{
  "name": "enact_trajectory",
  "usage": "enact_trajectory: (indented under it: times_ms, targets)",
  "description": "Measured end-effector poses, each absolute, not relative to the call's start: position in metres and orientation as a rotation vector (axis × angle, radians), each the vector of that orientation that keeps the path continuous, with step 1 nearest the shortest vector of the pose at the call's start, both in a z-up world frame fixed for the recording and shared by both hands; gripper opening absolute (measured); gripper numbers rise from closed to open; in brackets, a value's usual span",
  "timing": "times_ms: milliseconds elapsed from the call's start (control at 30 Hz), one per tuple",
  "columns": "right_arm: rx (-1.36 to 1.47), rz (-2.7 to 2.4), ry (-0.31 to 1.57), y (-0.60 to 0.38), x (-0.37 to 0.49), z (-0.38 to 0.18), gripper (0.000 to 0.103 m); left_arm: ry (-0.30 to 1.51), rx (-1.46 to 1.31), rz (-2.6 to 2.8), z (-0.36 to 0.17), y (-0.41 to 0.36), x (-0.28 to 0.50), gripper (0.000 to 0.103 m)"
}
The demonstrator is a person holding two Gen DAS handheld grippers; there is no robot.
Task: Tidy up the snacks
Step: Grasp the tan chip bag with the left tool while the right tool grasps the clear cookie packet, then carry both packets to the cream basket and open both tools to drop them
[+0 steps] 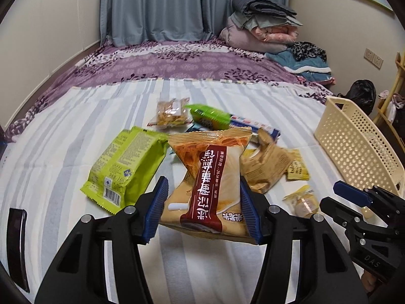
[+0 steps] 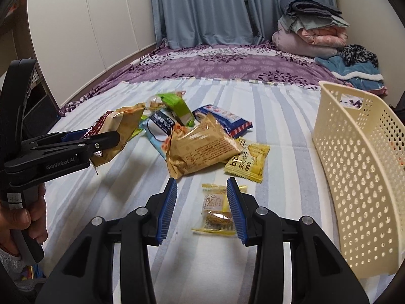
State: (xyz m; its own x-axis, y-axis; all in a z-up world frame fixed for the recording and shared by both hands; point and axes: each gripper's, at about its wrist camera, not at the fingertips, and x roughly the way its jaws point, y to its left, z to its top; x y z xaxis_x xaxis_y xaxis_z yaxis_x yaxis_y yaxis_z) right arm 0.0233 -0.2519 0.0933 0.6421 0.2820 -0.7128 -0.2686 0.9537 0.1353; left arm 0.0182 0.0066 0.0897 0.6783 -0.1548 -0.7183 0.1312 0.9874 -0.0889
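Tan-and-maroon snack bag [image 1: 212, 190], pinched, creased

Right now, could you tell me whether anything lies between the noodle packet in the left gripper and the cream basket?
Yes. The left gripper holds the noodle packet above the sheet. Toward the basket, the right gripper hangs open over a small yellow snack, with the brown packet beyond. Lifted higher, it probably clears them.

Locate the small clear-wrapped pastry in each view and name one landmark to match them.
Left wrist: small pastry lower right, beside the right gripper.
Right wrist: small pastry bottom centre, between the open fingers.
Shared landmark: cream basket, right of it in both.
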Motion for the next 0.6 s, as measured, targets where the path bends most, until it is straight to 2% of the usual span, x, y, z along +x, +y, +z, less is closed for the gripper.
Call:
enact_trajectory:
  times_ms: [133, 267, 300, 333, 600]
  targets:
    - [0.029, 0.314, 0.807, -0.262, 0.021, 0.096, 0.041, 0.775, -0.015, -0.185, 0.106, -0.005, 0.011, 0.057]
    - [0.07, 0.318, 0.869, -0.264, 0.027, 0.076, 0.043, 0.755, 0.001, -0.202, 0.116, -0.014, 0.007, 0.056]
    - [0.076, 0.318, 0.884, -0.263, 0.03, 0.07, 0.046, 0.752, 0.003, -0.21, 0.118, -0.016, 0.006, 0.05]
    - [0.073, 0.31, 0.9, -0.26, 0.034, 0.063, 0.053, 0.755, 0.003, -0.214, 0.118, -0.017, 0.005, 0.042]
    - [-0.006, 0.26, 1.002, -0.245, 0.055, 0.027, 0.055, 0.788, -0.003, -0.207, 0.109, -0.012, 0.004, 0.043]
